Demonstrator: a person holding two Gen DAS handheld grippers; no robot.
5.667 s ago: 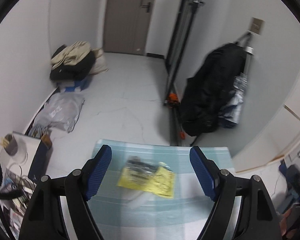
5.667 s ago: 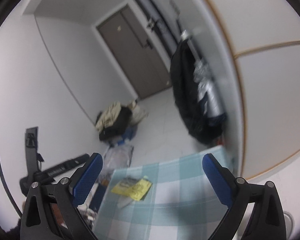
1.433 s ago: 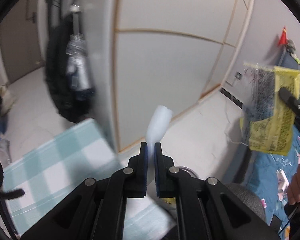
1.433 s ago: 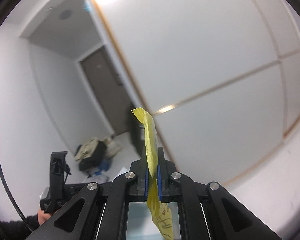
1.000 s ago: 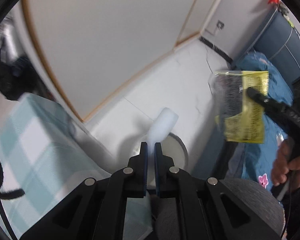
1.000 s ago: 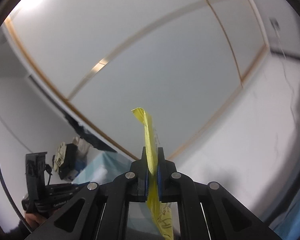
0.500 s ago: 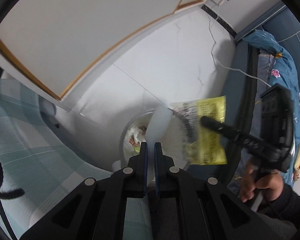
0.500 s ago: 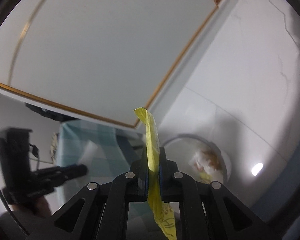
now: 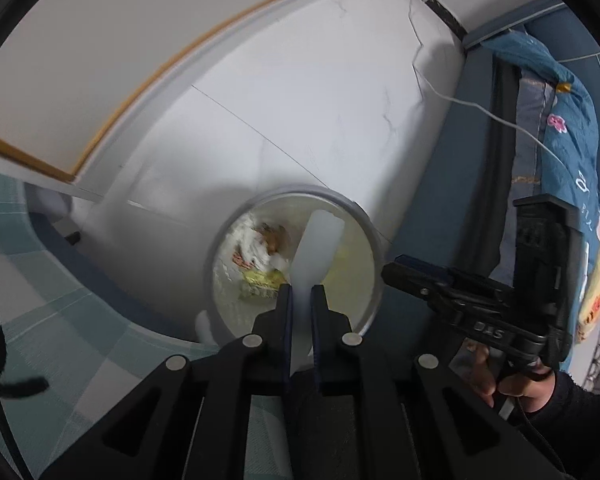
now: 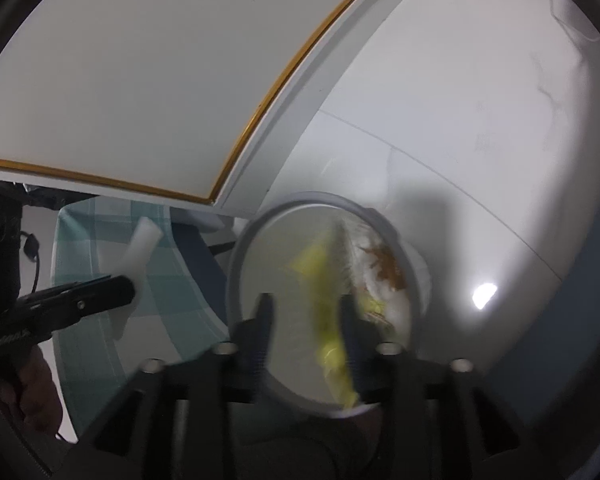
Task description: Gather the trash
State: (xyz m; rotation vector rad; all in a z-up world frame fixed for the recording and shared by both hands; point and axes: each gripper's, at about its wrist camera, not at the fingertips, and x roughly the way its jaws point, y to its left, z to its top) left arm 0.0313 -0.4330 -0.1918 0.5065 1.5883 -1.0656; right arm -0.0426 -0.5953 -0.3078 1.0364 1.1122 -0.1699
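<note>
My left gripper (image 9: pixel 300 292) is shut on a white plastic wrapper (image 9: pixel 318 244) and holds it over the round white trash bin (image 9: pixel 374 276), which has crumpled trash inside. In the right wrist view my right gripper (image 10: pixel 306 308) has its jaws apart over the bin (image 10: pixel 236 276). The yellow wrapper (image 10: pixel 326 304) is blurred between the fingers, falling into the bin. The left gripper with the white wrapper (image 10: pixel 140 248) shows at the left of that view. The right gripper (image 9: pixel 396 270) shows beside the bin in the left wrist view.
The bin stands on white floor beside a table with a teal checked cloth (image 9: pixel 40 320). A white wall panel with wood trim (image 10: pixel 180 80) is behind. A blue bed (image 9: pixel 560 120) and a white cable (image 9: pixel 460 100) are at the right.
Both grippers have moved down over the bin. My right gripper has opened and the yellow wrapper is dropping out of it. My left gripper still grips the white wrapper.
</note>
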